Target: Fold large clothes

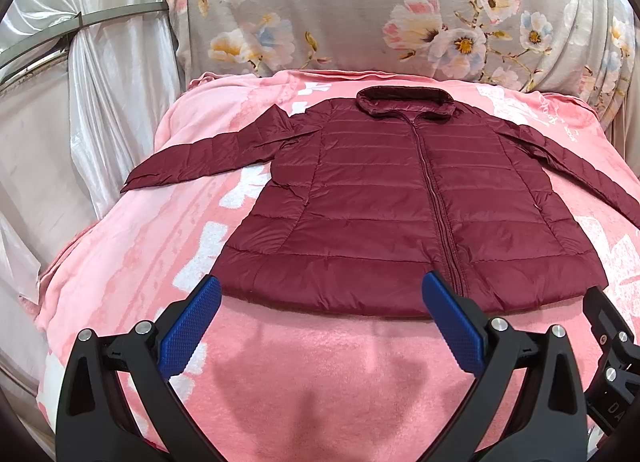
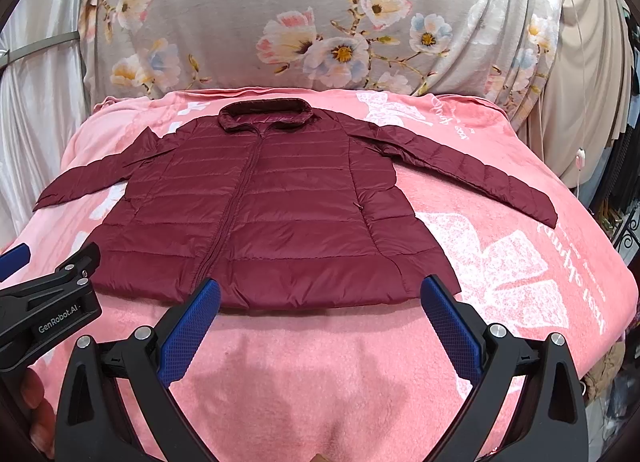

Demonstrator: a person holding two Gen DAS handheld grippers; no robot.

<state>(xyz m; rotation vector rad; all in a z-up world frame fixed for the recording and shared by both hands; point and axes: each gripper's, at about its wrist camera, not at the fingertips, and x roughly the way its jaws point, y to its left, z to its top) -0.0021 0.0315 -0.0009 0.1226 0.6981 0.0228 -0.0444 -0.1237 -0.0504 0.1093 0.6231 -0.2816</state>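
Folding has not begun: the maroon jacket (image 1: pixel 404 198) lies flat, zipped, sleeves spread on the pink blanket (image 1: pixel 304 374); left gripper (image 1: pixel 322 298) and right gripper (image 2: pixel 320 298) gape empty before its hem.

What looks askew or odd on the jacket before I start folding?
Nothing stands out. The maroon jacket lies flat, face up and zipped on the pink blanket, sleeves spread. Both the left gripper and right gripper are open and empty.
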